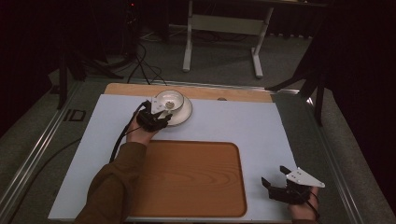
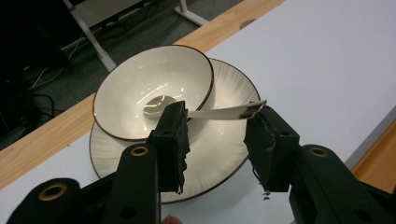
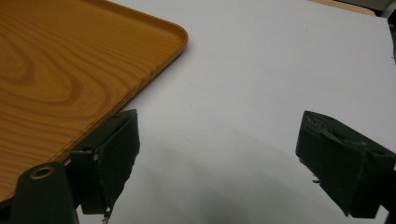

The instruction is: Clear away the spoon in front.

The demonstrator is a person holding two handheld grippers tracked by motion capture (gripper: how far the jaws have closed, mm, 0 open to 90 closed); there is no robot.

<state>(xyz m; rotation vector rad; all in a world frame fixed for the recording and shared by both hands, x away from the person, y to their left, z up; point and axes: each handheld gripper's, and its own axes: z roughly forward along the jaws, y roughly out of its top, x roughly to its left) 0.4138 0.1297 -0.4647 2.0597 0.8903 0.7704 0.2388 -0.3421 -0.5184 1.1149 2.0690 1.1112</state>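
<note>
White tabletop (image 1: 243,126): one bowl (image 2: 154,88), one spoon (image 2: 219,112), one plate (image 2: 224,154); both tongs open.

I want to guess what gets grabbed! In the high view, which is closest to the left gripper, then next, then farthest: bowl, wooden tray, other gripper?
1. Bowl, right at the left gripper, table's far side.
2. Wooden tray, just below it.
3. Right gripper, far off at the near right corner.

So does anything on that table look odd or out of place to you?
Nothing is spilled or broken. The bowl sits off-centre on its plate, toward one edge, and a spoon leans out over the bowl's rim. The pads of the left tool look frayed at their edges. The wooden tray lies bare.
</note>
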